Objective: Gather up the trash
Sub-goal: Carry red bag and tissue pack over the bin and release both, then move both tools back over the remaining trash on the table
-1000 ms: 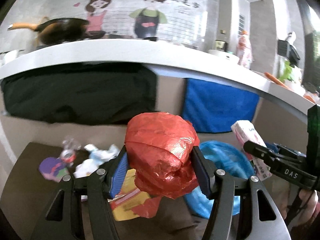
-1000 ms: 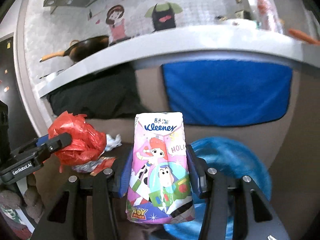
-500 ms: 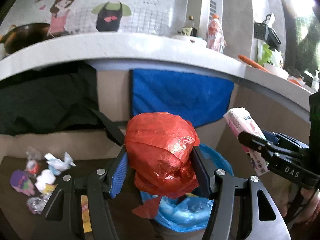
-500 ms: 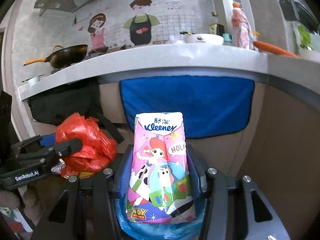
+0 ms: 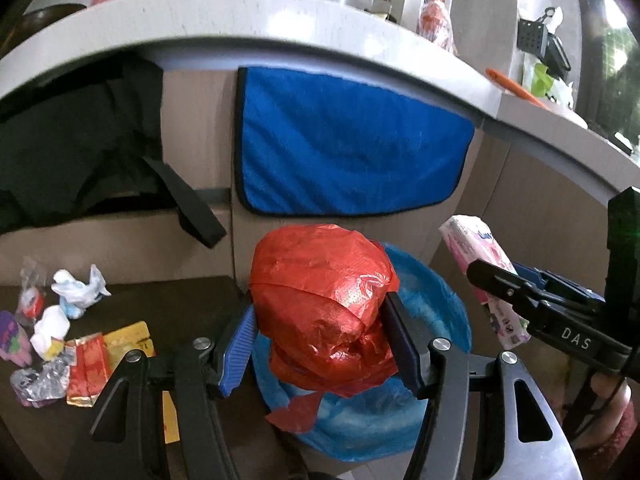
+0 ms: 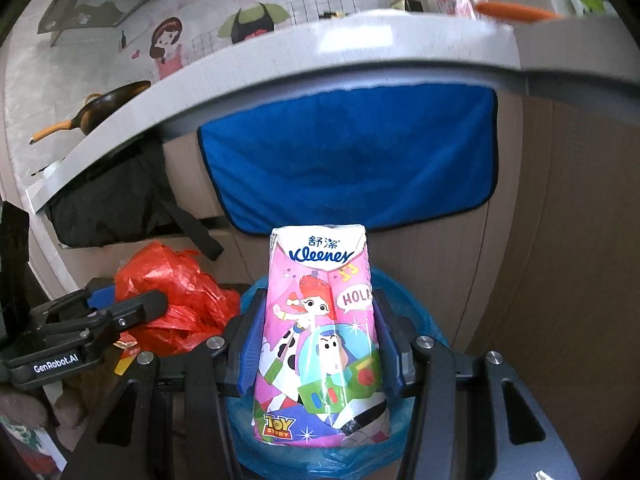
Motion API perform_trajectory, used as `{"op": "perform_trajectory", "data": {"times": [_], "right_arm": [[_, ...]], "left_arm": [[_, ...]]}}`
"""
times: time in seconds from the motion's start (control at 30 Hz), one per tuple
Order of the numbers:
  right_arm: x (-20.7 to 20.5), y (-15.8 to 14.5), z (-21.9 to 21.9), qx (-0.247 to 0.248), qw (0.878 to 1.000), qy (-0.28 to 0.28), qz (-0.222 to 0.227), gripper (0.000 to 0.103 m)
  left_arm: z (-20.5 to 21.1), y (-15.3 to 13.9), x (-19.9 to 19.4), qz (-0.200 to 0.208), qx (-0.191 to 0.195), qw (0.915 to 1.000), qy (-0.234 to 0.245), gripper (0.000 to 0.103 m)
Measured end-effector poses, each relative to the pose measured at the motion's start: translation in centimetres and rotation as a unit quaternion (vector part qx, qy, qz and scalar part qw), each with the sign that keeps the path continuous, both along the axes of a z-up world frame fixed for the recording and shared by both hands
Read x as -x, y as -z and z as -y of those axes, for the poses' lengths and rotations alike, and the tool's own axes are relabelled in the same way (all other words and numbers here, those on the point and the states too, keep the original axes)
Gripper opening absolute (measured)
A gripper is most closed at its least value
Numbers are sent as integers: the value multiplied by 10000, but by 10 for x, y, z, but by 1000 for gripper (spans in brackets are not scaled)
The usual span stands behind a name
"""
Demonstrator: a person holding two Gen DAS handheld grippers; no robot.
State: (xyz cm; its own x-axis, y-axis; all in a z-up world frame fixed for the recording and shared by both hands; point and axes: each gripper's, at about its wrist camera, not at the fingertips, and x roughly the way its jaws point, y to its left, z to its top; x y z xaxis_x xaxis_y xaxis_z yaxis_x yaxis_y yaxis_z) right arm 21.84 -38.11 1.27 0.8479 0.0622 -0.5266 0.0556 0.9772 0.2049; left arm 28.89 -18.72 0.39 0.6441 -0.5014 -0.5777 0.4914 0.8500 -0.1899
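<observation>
the left gripper (image 5: 320, 344) is clamped on a crumpled red plastic bag (image 5: 324, 308); the right gripper (image 6: 318, 344) is clamped on a pink tissue pack (image 6: 324, 336). a blue-lined bin (image 5: 436, 304) sits just below and beyond both, loose wrappers (image 5: 60, 344) off to the left.

Blue-lined round plastic bin (image 5: 436, 304) mouth open below, reachable from near side. Far side blocked by blue hanging cloth (image 5: 352, 152) on cabinet, grey overhanging counter edge (image 5: 280, 36) above. Scattered wrapper litter (image 5: 60, 344) crowding dark table at left.

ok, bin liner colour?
Blue. The bin liner shows best in the left wrist view, under the red bag.
</observation>
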Motion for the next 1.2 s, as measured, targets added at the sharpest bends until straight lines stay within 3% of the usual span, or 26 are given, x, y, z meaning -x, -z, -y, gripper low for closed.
{"op": "perform_trajectory", "data": {"times": [0.63, 0.77, 0.93, 1.2], "right_arm": [[-21, 39, 7, -263, 9991, -4, -328, 52], [-22, 41, 13, -451, 9986, 20, -277, 66], [-17, 38, 16, -445, 9987, 113, -231, 66], [-4, 27, 5, -257, 9994, 222, -113, 66]], "left_arm": [[25, 38, -30, -252, -69, 9994, 229, 61], [26, 46, -40, -524, 56, 9974, 496, 70], [13, 44, -48, -692, 340, 9963, 378, 89], [-24, 23, -39, -336, 398, 9986, -58, 92]]}}
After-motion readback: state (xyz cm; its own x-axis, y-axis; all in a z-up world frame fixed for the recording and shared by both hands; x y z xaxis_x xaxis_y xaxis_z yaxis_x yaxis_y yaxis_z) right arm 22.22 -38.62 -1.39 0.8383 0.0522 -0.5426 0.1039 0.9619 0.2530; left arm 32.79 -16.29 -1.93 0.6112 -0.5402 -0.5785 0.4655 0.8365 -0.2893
